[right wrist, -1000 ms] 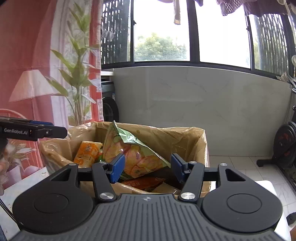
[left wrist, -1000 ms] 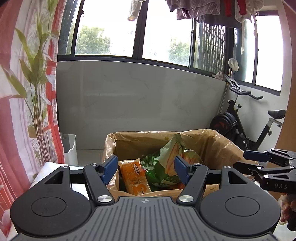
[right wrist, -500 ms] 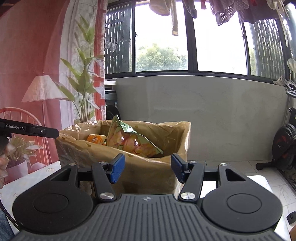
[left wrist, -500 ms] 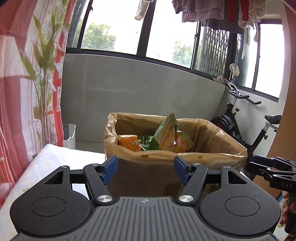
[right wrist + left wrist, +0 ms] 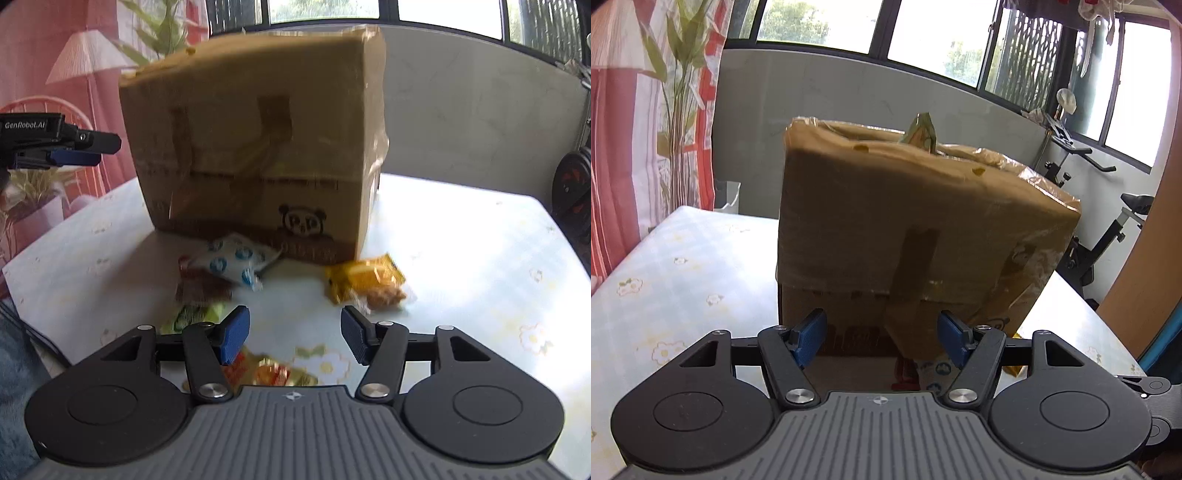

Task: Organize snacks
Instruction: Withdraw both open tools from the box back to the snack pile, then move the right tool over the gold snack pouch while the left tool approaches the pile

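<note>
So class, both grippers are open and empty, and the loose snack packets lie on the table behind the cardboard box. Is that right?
Not quite. The snack packets, such as the white-and-blue packet and the yellow packet, lie on the table in front of the cardboard box, on the grippers' side, as the right wrist view shows. The rest stands: left gripper and right gripper are open and empty.

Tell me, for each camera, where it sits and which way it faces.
Left wrist: on the left gripper, low at the table, facing the cardboard box; open fingers show.
Right wrist: on the right gripper, tilted down at snack packets before the box; open fingers and the left gripper show.
Shared: box, table.
</note>
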### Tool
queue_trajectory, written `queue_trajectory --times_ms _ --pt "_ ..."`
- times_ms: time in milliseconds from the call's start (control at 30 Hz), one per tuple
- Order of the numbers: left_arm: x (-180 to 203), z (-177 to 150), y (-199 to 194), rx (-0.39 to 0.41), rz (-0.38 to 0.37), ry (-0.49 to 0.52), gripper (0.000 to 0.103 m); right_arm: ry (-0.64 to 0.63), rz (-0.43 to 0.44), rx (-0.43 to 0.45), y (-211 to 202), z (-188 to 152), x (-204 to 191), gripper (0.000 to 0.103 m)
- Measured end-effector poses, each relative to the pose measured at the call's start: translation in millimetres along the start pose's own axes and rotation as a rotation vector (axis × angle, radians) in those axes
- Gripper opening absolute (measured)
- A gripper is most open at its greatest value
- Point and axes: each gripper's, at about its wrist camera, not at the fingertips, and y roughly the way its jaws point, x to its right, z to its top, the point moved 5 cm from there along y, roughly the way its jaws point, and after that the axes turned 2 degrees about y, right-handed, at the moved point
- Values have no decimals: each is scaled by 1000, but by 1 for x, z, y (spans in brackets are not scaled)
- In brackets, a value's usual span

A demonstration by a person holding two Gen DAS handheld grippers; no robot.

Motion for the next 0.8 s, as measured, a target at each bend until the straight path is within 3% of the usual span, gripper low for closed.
queue_trajectory --times_ms 100,167,433,567,800 --pt "-2 -8 2 -21 1 -7 68 -70 14 -67 -1 -14 -2 59" --pt "0 -13 3 -28 -2 -12 68 -109 38 -93 -3 -19 -6 68" --pt "2 -20 4 -53 -7 -22 68 -248 65 -169 12 -33 -22 77" --pt "3 -22 3 -57 -5 -30 68 -227 51 -156 22 -27 -21 81" --pt "3 -24 4 -59 3 -32 68 -159 61 -118 39 -18 -20 77"
